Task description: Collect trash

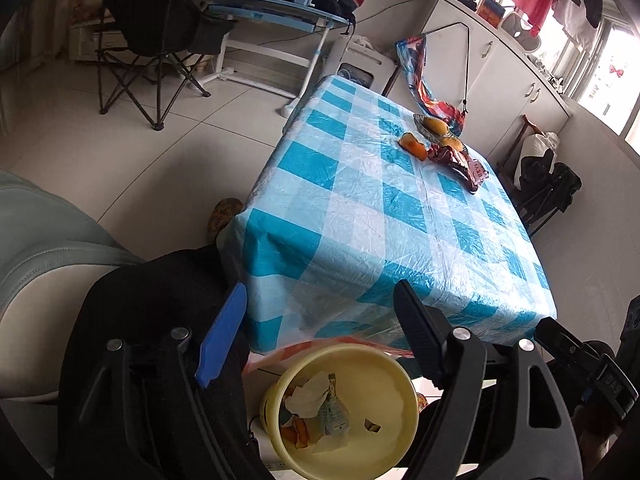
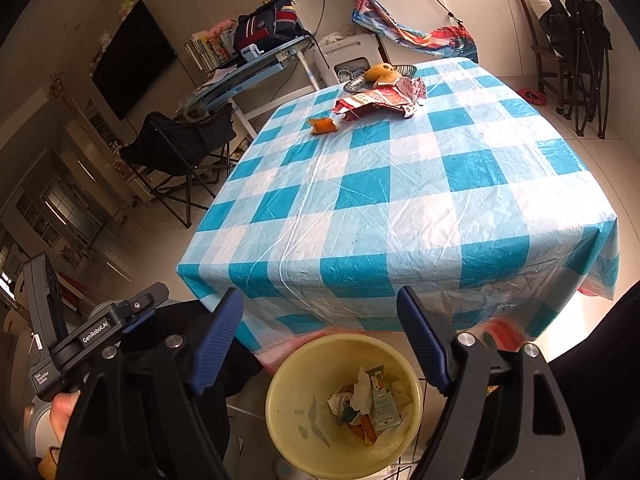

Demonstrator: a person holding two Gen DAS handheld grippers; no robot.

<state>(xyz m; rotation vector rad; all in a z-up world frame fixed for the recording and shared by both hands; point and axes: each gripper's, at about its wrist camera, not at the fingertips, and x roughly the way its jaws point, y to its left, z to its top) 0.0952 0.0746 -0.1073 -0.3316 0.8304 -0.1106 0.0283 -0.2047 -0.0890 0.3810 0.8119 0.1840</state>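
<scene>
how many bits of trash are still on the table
2: an orange peel on the far part of the tablecloth, and a torn red wrapper just beyond it, beside the fruit dish. More may hide behind the wrapper.

The table cover (image 2: pixel 400 184) is thin shiny plastic, full of wrinkles. At 12 o'clock on it lies a crinkly, glossy red wrapper (image 2: pixel 380 102), and beside that a rough orange peel (image 2: pixel 322 125). The yellow bin (image 2: pixel 308 412) at 6 o'clock is smooth plastic with crumpled paper (image 2: pixel 358 394) inside. The finger pads (image 2: pixel 420 336) look ribbed and matt.
</scene>
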